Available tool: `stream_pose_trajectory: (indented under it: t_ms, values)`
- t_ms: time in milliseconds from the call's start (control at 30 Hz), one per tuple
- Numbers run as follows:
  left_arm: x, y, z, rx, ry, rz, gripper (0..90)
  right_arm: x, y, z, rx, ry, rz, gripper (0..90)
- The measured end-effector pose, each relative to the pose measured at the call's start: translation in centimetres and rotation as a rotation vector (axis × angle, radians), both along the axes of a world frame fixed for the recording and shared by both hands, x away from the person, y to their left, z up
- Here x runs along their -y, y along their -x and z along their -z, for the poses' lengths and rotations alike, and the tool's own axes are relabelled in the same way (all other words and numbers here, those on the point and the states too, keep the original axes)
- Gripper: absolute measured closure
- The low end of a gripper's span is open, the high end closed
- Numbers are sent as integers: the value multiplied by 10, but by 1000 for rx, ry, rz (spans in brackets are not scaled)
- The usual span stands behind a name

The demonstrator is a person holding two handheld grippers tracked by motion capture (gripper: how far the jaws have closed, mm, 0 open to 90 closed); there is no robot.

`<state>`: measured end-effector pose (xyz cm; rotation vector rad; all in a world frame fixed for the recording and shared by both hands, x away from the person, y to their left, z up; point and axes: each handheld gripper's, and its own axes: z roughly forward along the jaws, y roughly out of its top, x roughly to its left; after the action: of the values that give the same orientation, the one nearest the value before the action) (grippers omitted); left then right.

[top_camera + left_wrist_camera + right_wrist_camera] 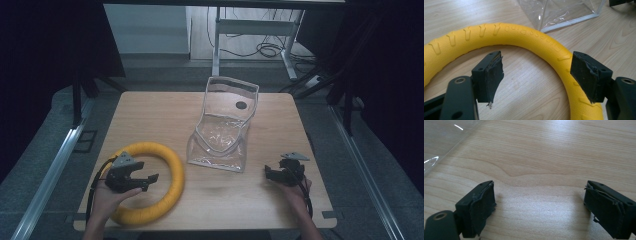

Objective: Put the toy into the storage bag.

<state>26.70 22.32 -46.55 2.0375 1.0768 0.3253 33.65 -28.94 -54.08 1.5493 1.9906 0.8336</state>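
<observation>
A pale wooden worktop [150, 115] carries two things: a yellow foam ring [172, 167] and a clear plastic pouch [222, 132] with white edging.

The left gripper [145, 181], held in the person's left hand [107, 197], hovers over the ring's open middle. Its jaws stand wide apart and hold nothing. Seen from the gripper's own camera, the ring [529, 40] arcs ahead of and around the jaws, its far rim just beyond the tips and one side passing under the right-hand jaw. This placement reads as lining up for a grip on the rim, though that is a judgement.

The pouch sits ahead of both grippers, between them, its mouth propped open and facing upward, likely so that something can be dropped in. A dark round spot marks its far wall.

The right gripper [270, 174], in the right hand [295, 192], rests low over bare wood just beside the pouch's near right corner. Its jaws are also spread, empty. A corner of the pouch [439, 142] shows ahead and to its left.

Raised ridges and small embossed marks run along the ring's surface; they are too faint to read as writing. No brand or label is legible.
</observation>
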Motion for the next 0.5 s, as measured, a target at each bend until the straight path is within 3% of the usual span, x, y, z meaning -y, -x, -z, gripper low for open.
stream_pose_trajectory:
  t_ms: [333,500]
  values:
    - [5,-3,0,-21,-3,29,268,1,-2,0,2,0,-11,121]
    - [8,5,-3,-36,-29,34,271,1,-2,0,7,2,-26,139]
